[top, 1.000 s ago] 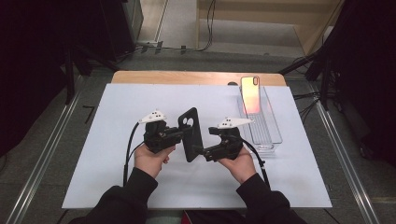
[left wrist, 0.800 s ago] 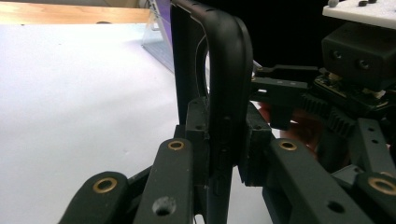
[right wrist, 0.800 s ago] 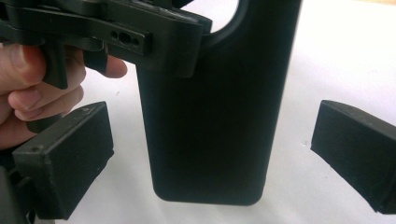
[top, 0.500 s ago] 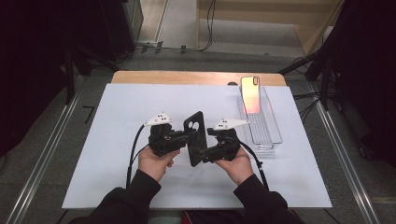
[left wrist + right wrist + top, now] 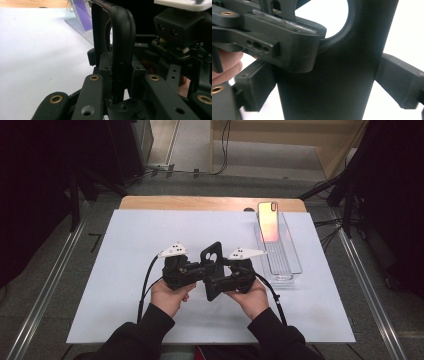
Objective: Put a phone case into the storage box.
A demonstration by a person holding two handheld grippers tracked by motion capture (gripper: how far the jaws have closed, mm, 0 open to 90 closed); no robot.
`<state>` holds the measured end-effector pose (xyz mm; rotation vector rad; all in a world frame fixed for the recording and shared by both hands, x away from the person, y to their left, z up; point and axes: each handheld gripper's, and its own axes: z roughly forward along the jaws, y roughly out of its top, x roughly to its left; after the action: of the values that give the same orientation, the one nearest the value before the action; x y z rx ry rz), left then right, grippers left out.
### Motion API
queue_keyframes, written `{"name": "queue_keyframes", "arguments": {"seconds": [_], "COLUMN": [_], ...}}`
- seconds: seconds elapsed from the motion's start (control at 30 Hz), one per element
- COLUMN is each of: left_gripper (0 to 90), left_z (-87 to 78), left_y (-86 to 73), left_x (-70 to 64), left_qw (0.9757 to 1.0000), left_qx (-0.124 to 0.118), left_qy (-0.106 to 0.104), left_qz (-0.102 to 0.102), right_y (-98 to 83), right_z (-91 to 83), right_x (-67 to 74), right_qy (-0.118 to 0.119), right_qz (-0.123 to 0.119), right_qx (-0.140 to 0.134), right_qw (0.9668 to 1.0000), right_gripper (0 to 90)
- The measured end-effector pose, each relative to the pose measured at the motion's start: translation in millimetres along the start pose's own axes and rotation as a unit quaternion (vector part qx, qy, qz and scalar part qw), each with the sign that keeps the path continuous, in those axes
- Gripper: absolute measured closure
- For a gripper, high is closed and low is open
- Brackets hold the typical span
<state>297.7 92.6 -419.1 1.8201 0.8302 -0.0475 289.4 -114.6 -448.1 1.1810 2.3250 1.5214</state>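
Note:
A black phone case point(image 5: 214, 254) is held upright just above the white sheet, between my two grippers. My left gripper point(image 5: 202, 272) comes from the left and is shut on one side edge of the case point(image 5: 122, 32), pinching its rim between the pads point(image 5: 106, 65). My right gripper point(image 5: 327, 85) faces the case's flat back point(image 5: 329, 105) and spans its width. Its jaws have just been closing with the case between them, and both pads point(image 5: 398, 82) now meet the case's edges. In the high view the right gripper point(image 5: 216, 283) sits low against the case.
A clear plastic tray point(image 5: 287, 267) stands at the right of the white sheet point(image 5: 125, 250), with a phone point(image 5: 270, 222) leaning in its far end. A wooden table edge point(image 5: 200, 202) runs along the back. Both forearms come in from the near edge.
Both hands and the case have drifted a little to the right and nearer the person. The right gripper has drawn in against the case.

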Motion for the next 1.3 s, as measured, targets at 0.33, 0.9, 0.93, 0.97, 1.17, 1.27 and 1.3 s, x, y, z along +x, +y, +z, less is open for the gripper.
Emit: {"name": "queue_keyframes", "arguments": {"seconds": [0.33, 0.9, 0.93, 0.97, 1.17, 1.27, 1.3], "left_gripper": [71.8, 40.7, 40.3, 40.2, 36.5, 34.0, 33.7], "left_z": [-2.7, -18.9, -19.9, -20.5, -23.1, -23.2, -23.7], "left_y": [1.2, 9.0, 9.2, 9.1, 5.8, 3.2, 2.0], "left_x": [-1.0, 4.2, 3.9, 3.8, 2.3, 4.0, 5.0], "left_qw": [0.9999, 0.9992, 0.9991, 0.999, 0.9983, 0.9972, 0.997], "left_qx": [-0.01, 0.016, 0.02, 0.022, 0.046, 0.063, 0.065], "left_qy": [0.001, -0.009, -0.009, -0.014, -0.024, -0.034, -0.034], "left_qz": [-0.002, -0.036, -0.036, -0.037, -0.025, -0.025, -0.024], "right_y": [0.5, -4.2, -4.2, -4.3, -3.6, -2.8, -2.4], "right_z": [-2.4, -2.4, -2.9, -3.1, -6.1, -7.9, -8.4], "right_x": [3.5, -12.2, -12.9, -13.8, -17.6, -19.1, -19.4], "right_qy": [-0.008, -0.04, -0.042, -0.044, -0.053, -0.054, -0.054], "right_qz": [-0.017, -0.006, -0.006, -0.006, -0.004, 0.0, 0.0], "right_qx": [-0.001, 0.019, 0.02, 0.018, 0.017, 0.015, 0.014], "right_qw": [0.9998, 0.999, 0.9989, 0.9989, 0.9985, 0.9985, 0.9984], "right_gripper": [11.7, 11.7, 11.7, 11.7, 11.7, 11.7, 11.7]}}
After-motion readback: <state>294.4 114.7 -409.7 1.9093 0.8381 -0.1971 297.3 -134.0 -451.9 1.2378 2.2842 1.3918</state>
